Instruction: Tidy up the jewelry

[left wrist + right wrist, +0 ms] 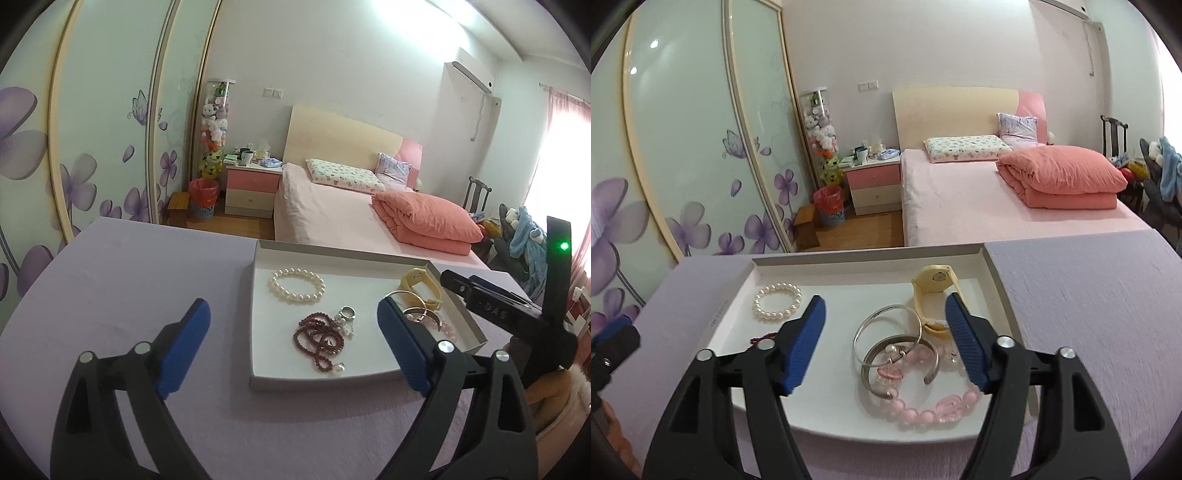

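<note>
A shallow white tray (pixel 332 254) (pixel 871 257) lies on the lilac tabletop. It holds a pearl bracelet (pixel 297 286) (pixel 777 301), a dark red bead strand (pixel 319 339), a silver ring charm (pixel 347 314), a yellow watch (pixel 421 282) (pixel 931 291), thin metal bangles (pixel 886 332), a silver cuff (pixel 901 363) and a pink bead bracelet (pixel 934 406). My left gripper (pixel 291 308) stands wide open over the tray's near left edge, holding nothing. My right gripper (pixel 885 301) is open above the bangles, its pads clear of them.
The lilac-covered table (pixel 129 295) (pixel 1089 295) ends just past the tray. Behind it are a pink bed (pixel 332 210), a bedside cabinet (pixel 251 188), a flowered wardrobe (pixel 92 147) and a chair with clothes (pixel 517 236). The right gripper's body (pixel 491 306) sits beside the tray's right edge.
</note>
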`<state>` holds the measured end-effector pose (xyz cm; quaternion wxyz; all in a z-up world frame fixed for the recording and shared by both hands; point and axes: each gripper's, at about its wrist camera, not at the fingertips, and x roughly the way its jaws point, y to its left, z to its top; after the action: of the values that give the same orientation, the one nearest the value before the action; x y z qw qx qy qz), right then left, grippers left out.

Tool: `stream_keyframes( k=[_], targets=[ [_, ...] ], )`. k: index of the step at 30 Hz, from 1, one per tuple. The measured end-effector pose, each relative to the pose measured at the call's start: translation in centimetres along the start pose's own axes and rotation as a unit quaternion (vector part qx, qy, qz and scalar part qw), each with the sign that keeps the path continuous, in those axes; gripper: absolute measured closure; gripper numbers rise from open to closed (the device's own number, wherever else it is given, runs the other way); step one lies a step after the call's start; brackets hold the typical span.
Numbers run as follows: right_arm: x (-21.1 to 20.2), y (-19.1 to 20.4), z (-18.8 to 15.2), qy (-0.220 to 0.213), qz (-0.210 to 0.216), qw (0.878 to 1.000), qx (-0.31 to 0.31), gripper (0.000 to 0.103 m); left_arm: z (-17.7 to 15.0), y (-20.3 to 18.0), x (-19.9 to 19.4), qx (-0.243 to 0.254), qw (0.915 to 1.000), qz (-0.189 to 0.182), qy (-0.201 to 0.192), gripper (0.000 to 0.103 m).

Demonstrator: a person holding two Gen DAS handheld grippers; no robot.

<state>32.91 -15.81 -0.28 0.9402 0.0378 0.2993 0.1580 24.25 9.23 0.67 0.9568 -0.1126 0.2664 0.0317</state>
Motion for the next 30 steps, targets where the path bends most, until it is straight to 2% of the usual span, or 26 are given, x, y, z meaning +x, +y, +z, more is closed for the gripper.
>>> stream_keyframes(
  k=[4,10,17,22,26,30],
  targets=[
    [-2.6,0.1,-0.6,-0.015,-0.005,1.0,-0.004,0.007,-0.5,-0.1,-1.6,-0.007,0.9999,-0.01,-0.006,0.008],
    [-7.1,0.1,-3.1,-0.038,-0.015,0.999,0.002,0.004,-2.2,-1.3,-4.9,0.008,0.9993,-0.018,-0.033,0.006],
    [-10.6,1.1,-6.5,-0.039,-0.018,0.999,0.003,0.002,-5.7,-3.0,-8.4,0.042,0.9964,-0.017,-0.073,0.005],
    [-11.3,1.9,-8.5,-0.036,-0.031,0.999,-0.004,0.002,-7.1,-3.5,-9.7,0.044,0.9954,-0.023,-0.082,0.005],
    [-11.7,1.9,-9.9,-0.039,-0.043,0.998,-0.007,0.002,-7.8,-3.7,-10.2,0.05,0.9944,-0.015,-0.092,0.005],
    [-12.3,2.0,-11.1,-0.052,-0.053,0.997,-0.017,0.002,-8.4,-3.6,-10.1,0.04,0.9958,-0.025,-0.078,0.005]
  ],
)
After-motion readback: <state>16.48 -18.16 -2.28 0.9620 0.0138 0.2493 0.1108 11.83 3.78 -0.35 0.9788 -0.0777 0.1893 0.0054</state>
